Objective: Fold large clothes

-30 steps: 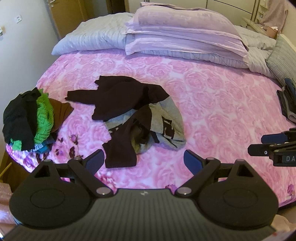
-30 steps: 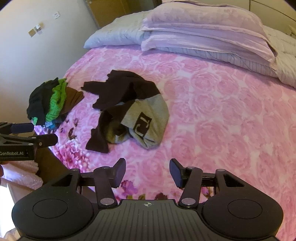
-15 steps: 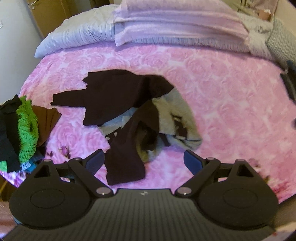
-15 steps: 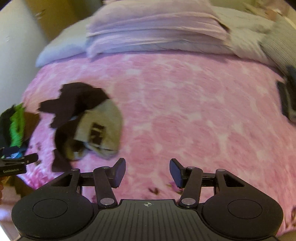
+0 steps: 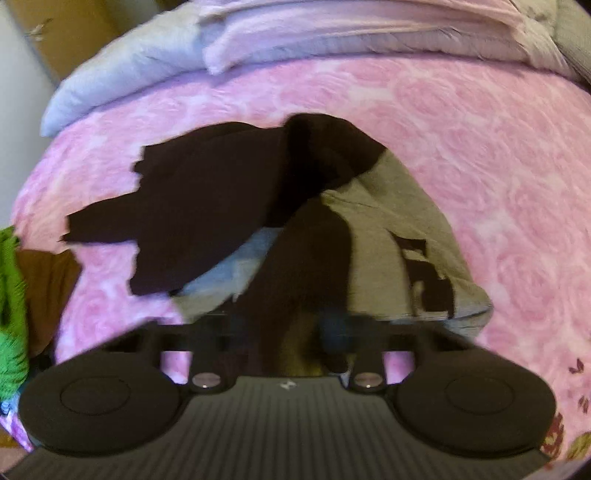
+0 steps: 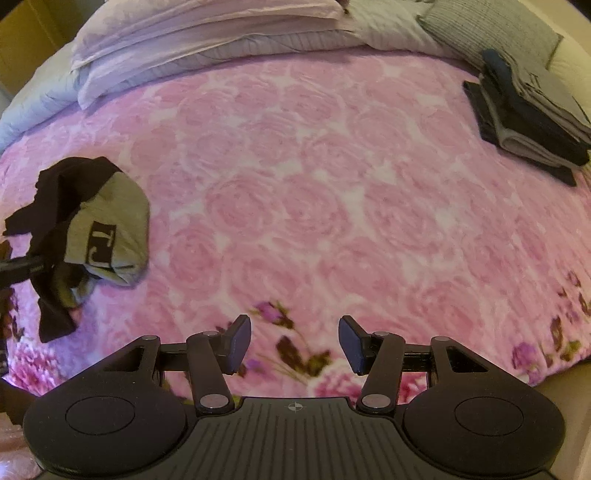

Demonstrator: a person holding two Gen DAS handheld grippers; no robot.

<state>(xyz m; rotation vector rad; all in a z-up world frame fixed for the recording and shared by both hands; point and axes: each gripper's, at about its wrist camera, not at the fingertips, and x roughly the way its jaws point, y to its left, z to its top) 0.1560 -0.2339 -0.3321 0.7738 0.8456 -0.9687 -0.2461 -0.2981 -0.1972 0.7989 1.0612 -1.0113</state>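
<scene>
1. We are seeing the bed point(image 6: 332, 206), spread with a pink rose-patterned cover, filling the space ahead of both pairs of tongs, with pale pillows point(image 6: 207, 33) lying along its far edge.
2. We are finding the crumpled garment point(image 5: 258, 206), dark brown and grey with a dark printed patch, lying on the cover right in front of the left tongs; from the right tongs it is sitting well off to the left point(image 6: 92, 229).
3. We are noting a stack of folded clothes point(image 6: 528, 110) resting on the bed far ahead and to the right of the right tongs, well apart from the crumpled garment.
4. We are catching a pile of unfolded clothes point(image 5: 14, 314), green and brown, at the left edge of the left tongs' view, beside the bed's edge.
5. We are watching the left tongs point(image 5: 291, 332), whose jaws have just been closing, now standing together and pinching the near dark-brown fold of the garment; the view is blurred here, so the exact bite is hard to make out.
6. We are holding the right tongs point(image 6: 294, 343) with the jaws apart, nothing between them, hovering over the flowered near border of the cover.
</scene>
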